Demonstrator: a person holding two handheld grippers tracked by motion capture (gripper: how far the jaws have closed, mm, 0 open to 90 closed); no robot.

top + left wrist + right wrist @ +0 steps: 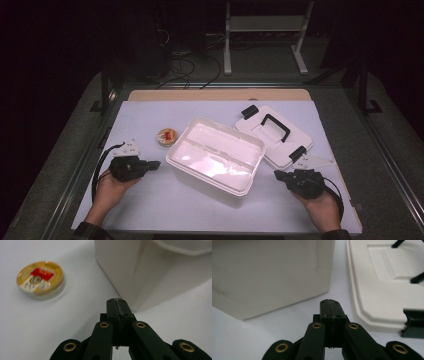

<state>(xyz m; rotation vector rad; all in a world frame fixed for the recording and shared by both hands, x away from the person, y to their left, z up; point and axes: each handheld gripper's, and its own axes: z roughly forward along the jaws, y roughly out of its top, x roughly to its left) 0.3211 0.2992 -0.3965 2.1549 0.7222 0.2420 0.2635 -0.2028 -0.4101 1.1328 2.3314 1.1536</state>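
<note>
White tabletop [150, 200] | open box [215, 160], lid [272, 132], tin [166, 136] | left gripper [155, 164], right gripper [278, 174] closed, empty | pre-grasp; next: open jaws, reach tin

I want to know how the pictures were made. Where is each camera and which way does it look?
High view: above the person's side, looking forward and down on the table; both forearms show, with the left gripper and right gripper.
Left gripper view: rides the left gripper, jaws shut, facing the round tin and the white box.
Right gripper view: rides the right gripper, jaws shut, facing the box and its lid.
Both gripper views share the box.
</note>
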